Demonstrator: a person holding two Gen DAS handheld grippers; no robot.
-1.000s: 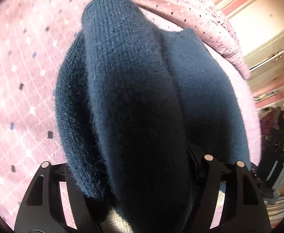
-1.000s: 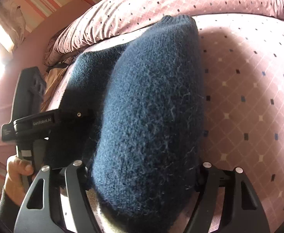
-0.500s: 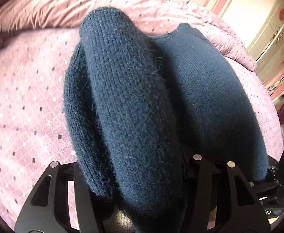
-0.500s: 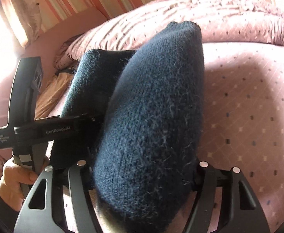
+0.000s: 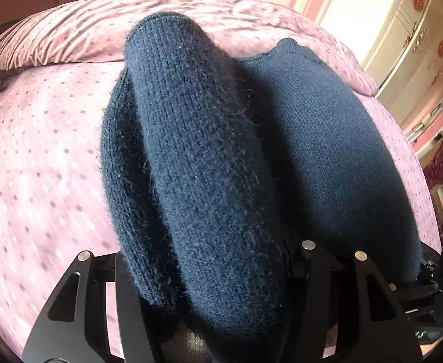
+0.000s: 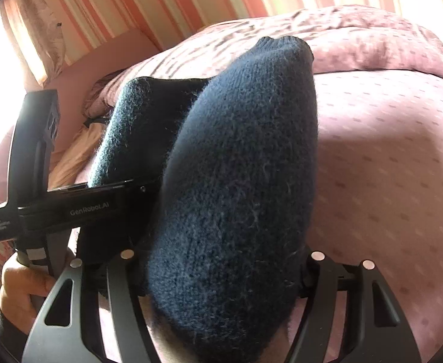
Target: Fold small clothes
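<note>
Bed [image 5: 40,157], covered by a pink sheet with small diamond dots, fills the background in both wrist views; a rumpled quilt [image 5: 167,9] of the same cloth lies heaped along its far edge. Striped wall [image 6: 167,3] in pink and cream stands behind the bed, with a cream cabinet [image 5: 415,39] at the right of the left wrist view.

Dark navy knitted garment [image 5: 209,181], thick and fuzzy, hangs above the sheet, held up off the bed between the two grippers. In each view a bulky fold of it runs from between the fingers away toward the quilt, with a second layer beside it.

Left gripper [image 5: 221,326] is clamped on one end of the garment; the wool bulges out between the black fingers [image 5: 130,302] and hides their tips. From the right wrist view the left gripper [image 6: 149,193] appears as a black bar reaching sideways into the cloth, gripped at lower left by the person's left hand [image 6: 21,284].

Right gripper [image 6: 221,326] is likewise closed on the garment, the knitted fold filling the gap between its fingers [image 6: 315,287].
</note>
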